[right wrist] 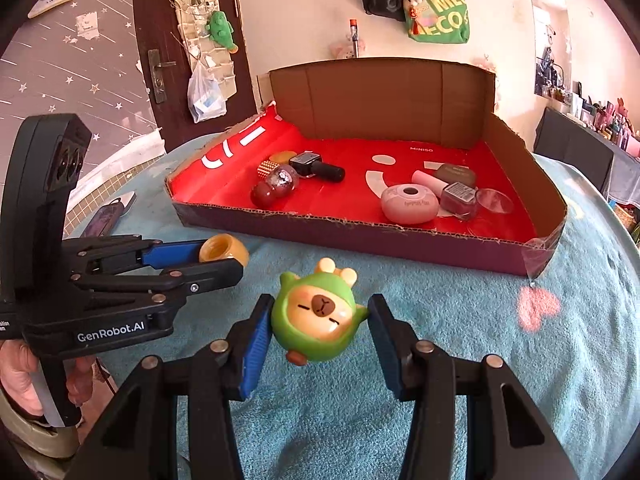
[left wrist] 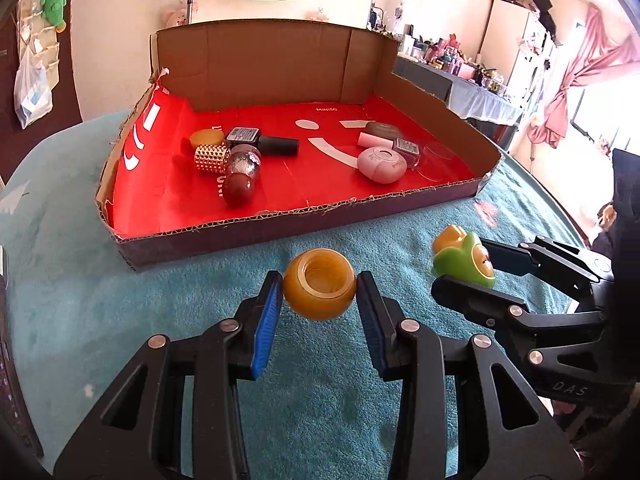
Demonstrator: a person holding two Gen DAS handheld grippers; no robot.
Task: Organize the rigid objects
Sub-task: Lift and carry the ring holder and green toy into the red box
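Note:
My left gripper [left wrist: 319, 284] is shut on a small yellow round jar [left wrist: 320, 296], mouth facing the camera, held just above the teal cloth. The right wrist view shows that gripper [right wrist: 220, 258] at the left with the jar [right wrist: 224, 250] between its fingers. My right gripper [right wrist: 320, 308] is shut on a green capybara figure [right wrist: 316, 320], its pads pressing the toy's sides. From the left wrist, the right gripper [left wrist: 464, 266] and the figure [left wrist: 460, 258] lie to the right. Both stand in front of the red-lined cardboard tray [left wrist: 280, 224] [right wrist: 360, 236].
Inside the tray a left cluster holds a black-capped bottle [left wrist: 264, 142], a gold studded piece [left wrist: 210, 158] and a dark red ball [left wrist: 239, 188]. A pink round case [left wrist: 382, 164] and small bottles lie at its right. A phone [right wrist: 104, 216] rests at the cloth's left edge.

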